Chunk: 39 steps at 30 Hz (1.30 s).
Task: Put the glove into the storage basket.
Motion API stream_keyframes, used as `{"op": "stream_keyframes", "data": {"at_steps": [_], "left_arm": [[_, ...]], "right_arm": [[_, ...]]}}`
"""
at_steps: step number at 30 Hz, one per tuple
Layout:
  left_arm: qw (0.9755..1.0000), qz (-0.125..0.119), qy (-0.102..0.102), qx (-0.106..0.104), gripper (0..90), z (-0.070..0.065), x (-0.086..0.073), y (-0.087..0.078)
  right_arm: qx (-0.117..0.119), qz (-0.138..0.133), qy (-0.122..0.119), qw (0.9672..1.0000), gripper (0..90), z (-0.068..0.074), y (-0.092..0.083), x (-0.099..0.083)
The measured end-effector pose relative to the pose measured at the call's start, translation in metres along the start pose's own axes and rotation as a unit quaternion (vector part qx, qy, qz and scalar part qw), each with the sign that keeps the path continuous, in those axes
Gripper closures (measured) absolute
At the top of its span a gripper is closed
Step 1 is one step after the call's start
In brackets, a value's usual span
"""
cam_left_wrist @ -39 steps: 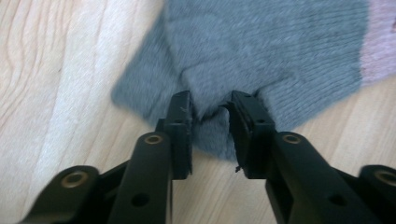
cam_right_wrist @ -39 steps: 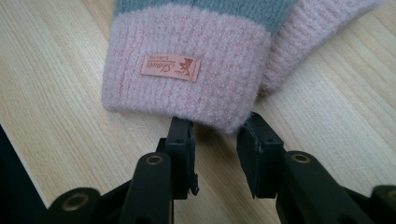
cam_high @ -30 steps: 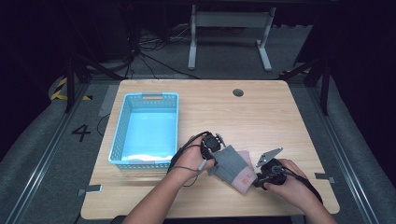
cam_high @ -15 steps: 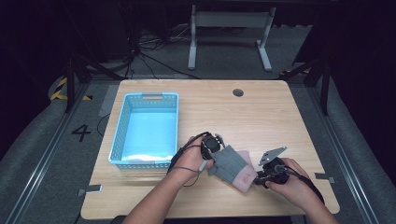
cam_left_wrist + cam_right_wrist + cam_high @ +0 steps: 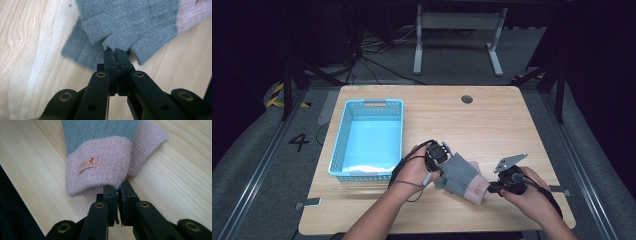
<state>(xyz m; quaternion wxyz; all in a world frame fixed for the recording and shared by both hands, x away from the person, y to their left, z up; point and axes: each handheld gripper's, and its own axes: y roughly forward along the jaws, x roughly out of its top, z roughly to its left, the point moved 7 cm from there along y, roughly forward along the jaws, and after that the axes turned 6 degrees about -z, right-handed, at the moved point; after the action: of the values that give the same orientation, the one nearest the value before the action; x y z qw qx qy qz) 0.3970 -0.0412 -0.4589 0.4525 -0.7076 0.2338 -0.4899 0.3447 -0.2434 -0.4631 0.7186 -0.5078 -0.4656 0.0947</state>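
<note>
Both grippers at glove (image 5: 463, 176) edges; R gripper (image 5: 118, 190) prob. clamped; table (image 5: 492, 125) open beyond.

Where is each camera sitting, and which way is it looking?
High view: sits above the person's side, looking forward and down at the wooden table, blue basket, both forearms and hands.
Left gripper view: rides the left tool, looking along its black jaws, shut on the grey glove's finger end.
Right gripper view: rides the right tool, whose jaws have just been closing at the pink cuff.
All three share the glove and table.
</note>
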Motion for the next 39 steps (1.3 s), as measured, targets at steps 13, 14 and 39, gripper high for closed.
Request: {"op": "stream_keyframes", "data": {"at_steps": [13,14,39], "left_arm": [[0.9997,-0.02,-0.002,0.011,89.2,-0.012,-0.007,-0.021],[0.9997,-0.02,-0.002,0.012,89.1,-0.014,-0.009,-0.024],[1.0,-0.008,-0.001,-0.003,89.2,-0.026,-0.016,-0.019]], "right_arm": [[-0.008,-0.031,-0.001,0.9995,86.0,-0.013,-0.008,0.018],[-0.008,-0.035,-0.003,0.9994,86.1,-0.015,-0.008,0.021],[-0.016,-0.059,0.006,0.9981,86.4,-0.04,0.01,0.044]]}}
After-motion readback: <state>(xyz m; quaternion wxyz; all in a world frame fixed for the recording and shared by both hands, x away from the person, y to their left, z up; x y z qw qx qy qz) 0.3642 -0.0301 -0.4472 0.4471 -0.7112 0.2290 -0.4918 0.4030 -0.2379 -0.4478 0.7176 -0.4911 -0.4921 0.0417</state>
